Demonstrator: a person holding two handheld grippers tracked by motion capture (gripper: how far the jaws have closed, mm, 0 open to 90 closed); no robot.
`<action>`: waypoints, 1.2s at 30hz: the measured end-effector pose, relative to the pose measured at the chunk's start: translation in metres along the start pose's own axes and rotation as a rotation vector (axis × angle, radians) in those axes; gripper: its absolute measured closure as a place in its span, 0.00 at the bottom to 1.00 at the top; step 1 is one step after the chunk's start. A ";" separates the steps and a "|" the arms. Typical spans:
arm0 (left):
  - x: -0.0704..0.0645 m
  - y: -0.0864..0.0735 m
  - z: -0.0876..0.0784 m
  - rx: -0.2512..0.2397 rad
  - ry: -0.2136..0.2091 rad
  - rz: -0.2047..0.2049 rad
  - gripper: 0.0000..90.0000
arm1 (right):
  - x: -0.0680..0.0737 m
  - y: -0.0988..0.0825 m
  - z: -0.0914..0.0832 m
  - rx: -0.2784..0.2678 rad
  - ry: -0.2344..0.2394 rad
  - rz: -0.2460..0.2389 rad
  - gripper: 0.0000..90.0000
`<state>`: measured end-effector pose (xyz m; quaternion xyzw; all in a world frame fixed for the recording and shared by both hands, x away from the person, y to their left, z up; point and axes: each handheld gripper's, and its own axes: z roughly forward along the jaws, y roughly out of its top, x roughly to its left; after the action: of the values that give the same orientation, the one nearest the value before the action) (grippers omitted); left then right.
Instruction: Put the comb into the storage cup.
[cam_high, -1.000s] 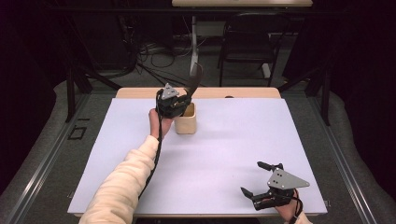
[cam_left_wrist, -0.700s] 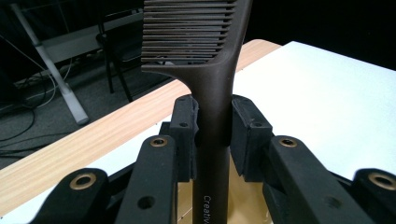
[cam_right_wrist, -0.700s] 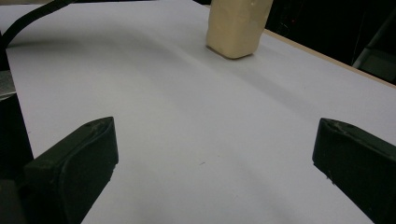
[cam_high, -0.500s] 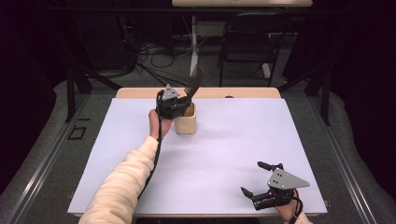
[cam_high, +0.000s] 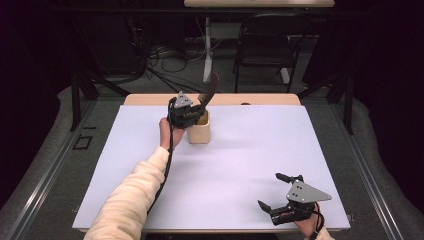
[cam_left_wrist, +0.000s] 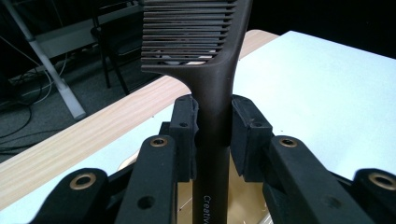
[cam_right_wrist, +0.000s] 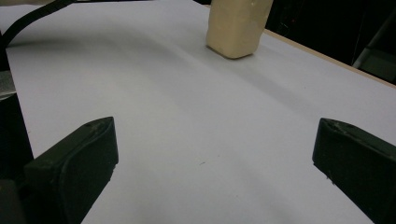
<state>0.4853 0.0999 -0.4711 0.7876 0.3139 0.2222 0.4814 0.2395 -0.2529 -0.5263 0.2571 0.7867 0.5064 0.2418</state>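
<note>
We see the left gripper (cam_high: 196, 107) clenched on the handle of a dark comb (cam_left_wrist: 211, 84), holding it upright above the small wooden cup (cam_high: 199, 131) near the far edge of the table (cam_high: 250, 150); the comb's teeth point up and away; the right gripper (cam_high: 280, 192) rests near the front right corner, jaws spread wide and holding nothing.

Pale lettering is running along the handle of the dark brown comb (cam_left_wrist: 212, 154), its legible part reading "Crea" before the rest is passing out of view at the bottom edge.
</note>
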 end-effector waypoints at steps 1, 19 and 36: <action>0.000 0.000 0.000 0.002 0.001 0.002 0.80 | 0.000 0.000 0.000 -0.001 -0.001 0.000 0.00; 0.000 -0.001 0.002 0.016 -0.015 -0.007 0.80 | 0.000 0.000 0.000 0.004 0.001 -0.001 0.00; 0.001 -0.004 0.003 0.038 -0.021 -0.005 0.80 | 0.000 0.000 0.000 0.004 0.002 -0.001 0.00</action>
<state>0.4867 0.0997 -0.4764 0.7982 0.3150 0.2070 0.4699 0.2397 -0.2528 -0.5264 0.2568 0.7880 0.5050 0.2410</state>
